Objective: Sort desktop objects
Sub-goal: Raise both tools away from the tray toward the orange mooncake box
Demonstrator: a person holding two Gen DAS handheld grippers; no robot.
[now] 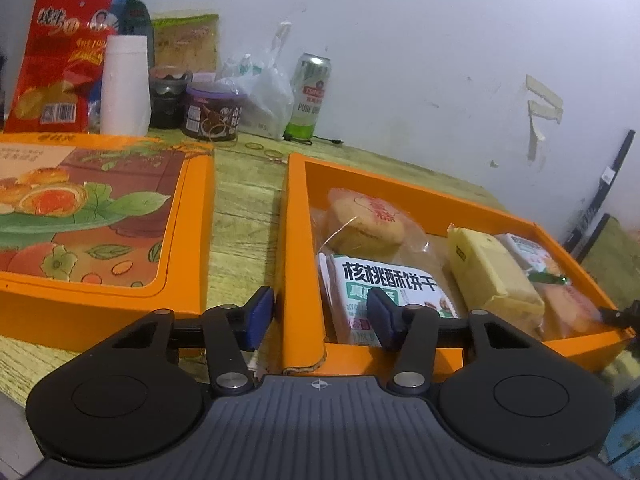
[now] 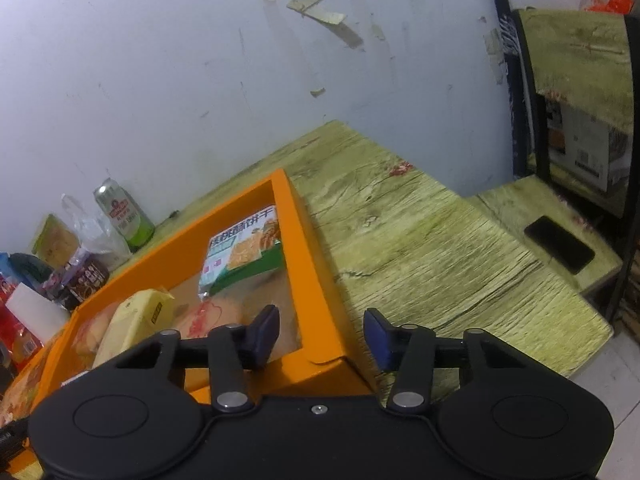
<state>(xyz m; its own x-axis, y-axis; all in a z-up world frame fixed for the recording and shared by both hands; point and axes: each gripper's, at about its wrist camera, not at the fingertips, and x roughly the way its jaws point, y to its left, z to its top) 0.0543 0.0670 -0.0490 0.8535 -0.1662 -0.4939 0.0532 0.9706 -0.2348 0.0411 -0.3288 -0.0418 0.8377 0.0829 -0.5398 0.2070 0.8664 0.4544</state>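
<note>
White scuffed wall (image 1: 400,40) behind, wood-grain counter (image 1: 240,220) under everything, clutter along the back: beer can (image 1: 310,96), white bottle (image 1: 126,84), red chip bag (image 1: 60,60).

The orange gift box (image 1: 296,240) sits open mid-counter w/ snacks already inside: walnut biscuit packet (image 1: 384,280), round pastry (image 1: 364,220), yellow wrapped cake (image 1: 492,272). Its printed lid (image 1: 188,240) lies just beside it on the left, apart from it.

My left tongs (image 1: 320,316) straddle the box's left wall near the front corner, one pad outside, one inside over the biscuit packet. They're narrowed down and look clamped on that wall. My right tongs (image 2: 320,332) do the same on the right wall, inner pad over the pastries, outer pad over bare counter. They're also drawn in on the wall, though the inner pad's contact is hard to confirm.

Guess: two-handed lift or shift of the box is next.

Risks:
- Cardboard wall is thin and sloped, so pads could slide off or buckle it if I pull up unevenly.
- Both grips sit at the near end, so the far end may sag and the snacks may slide back or tip out.
- Left inner pad may pinch the biscuit wrapper along w/ the wall & drag it.
- Swinging left would hit the lid. On the right, a phone (image 2: 560,244) lies on the lower side table, well apart.
</note>
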